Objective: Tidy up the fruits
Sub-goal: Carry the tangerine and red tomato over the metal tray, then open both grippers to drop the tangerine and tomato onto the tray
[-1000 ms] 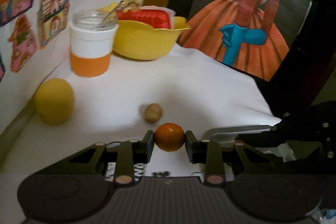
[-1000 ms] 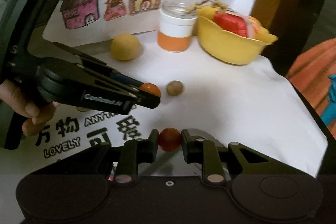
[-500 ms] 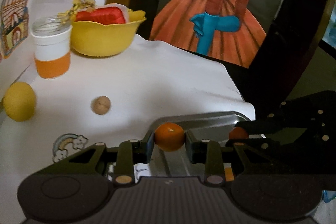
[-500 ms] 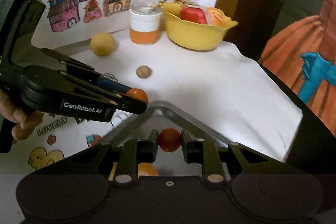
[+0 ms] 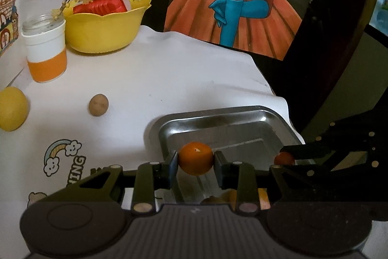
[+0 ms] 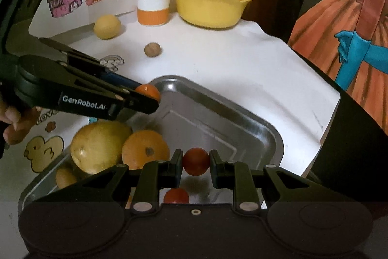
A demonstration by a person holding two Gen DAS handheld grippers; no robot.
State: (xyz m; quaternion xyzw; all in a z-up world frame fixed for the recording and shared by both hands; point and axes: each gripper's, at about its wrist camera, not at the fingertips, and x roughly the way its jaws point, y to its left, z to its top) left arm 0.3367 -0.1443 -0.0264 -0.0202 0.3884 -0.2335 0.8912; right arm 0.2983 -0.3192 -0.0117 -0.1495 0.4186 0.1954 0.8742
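Tangerine (image 5: 196, 158) between left fingers (image 5: 171, 165)

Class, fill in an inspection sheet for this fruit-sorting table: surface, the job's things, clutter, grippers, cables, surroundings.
Surface: white tablecloth with cartoon prints.
Job's things: metal tray holding a yellow fruit, an orange and a red fruit; a lemon and a small brown fruit lie loose on the cloth.
Clutter: yellow bowl, orange-banded jar with a flower sprig.
Grippers: left gripper shut on a small orange; right gripper shut on a red tomato; both above the tray.
Cables: nothing seen.
Surroundings: house drawings on the wall, painted orange skirt.
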